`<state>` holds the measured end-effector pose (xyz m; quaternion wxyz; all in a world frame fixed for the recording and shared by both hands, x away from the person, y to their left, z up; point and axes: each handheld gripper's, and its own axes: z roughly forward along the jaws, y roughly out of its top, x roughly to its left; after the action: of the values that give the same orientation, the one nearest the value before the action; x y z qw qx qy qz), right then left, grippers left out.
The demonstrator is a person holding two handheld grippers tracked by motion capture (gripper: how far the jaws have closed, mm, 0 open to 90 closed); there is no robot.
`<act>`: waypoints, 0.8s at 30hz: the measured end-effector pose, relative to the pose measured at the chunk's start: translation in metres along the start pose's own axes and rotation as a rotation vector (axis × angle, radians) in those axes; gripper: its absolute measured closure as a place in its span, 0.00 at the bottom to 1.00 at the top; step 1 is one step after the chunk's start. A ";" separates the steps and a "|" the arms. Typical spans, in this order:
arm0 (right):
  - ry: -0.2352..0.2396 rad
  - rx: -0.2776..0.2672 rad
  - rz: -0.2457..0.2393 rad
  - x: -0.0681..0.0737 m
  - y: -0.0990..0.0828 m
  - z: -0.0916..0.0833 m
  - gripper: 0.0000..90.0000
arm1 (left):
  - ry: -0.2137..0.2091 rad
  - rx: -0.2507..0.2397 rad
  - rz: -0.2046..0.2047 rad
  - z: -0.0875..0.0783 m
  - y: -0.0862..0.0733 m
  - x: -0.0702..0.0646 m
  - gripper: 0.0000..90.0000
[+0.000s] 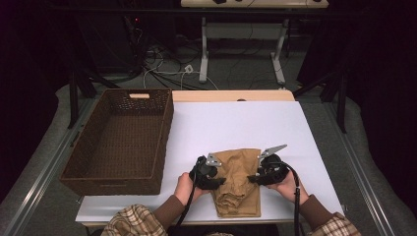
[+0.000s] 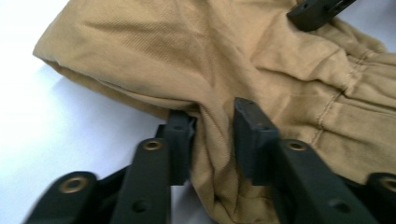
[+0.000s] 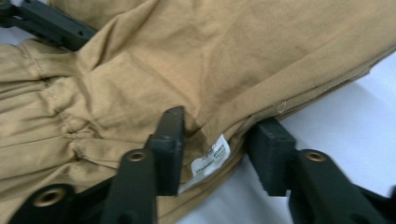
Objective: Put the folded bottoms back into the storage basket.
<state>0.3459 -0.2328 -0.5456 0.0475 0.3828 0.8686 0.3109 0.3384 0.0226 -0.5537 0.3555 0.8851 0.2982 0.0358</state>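
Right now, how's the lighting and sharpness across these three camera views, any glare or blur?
High view: dim, dark room edges, white table evenly lit, mild softness. Left gripper view: table glares white, tan garment fairly sharp, near jaw arms blurred. Right gripper view: garment label too soft to read, bright table at right.

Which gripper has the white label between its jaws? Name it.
The right gripper: the tan garment's white label lies between its jaws, while the left gripper has only plain tan cloth between them.
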 end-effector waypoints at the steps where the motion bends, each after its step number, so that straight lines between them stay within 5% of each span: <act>1: 0.011 -0.001 0.005 0.000 0.000 0.000 0.72 | -0.006 -0.003 -0.003 0.000 0.000 0.001 0.82; 11: 0.028 -0.029 0.025 0.000 0.000 0.000 0.84 | -0.046 -0.024 -0.019 0.000 -0.001 0.005 0.92; 24: -0.018 -0.085 0.028 0.005 0.006 0.005 0.86 | -0.010 -0.036 -0.029 -0.006 0.002 0.017 0.92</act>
<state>0.3473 -0.2237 -0.5453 0.0674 0.3952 0.8488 0.3446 0.3516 0.0346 -0.5501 0.3734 0.8742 0.3087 0.0316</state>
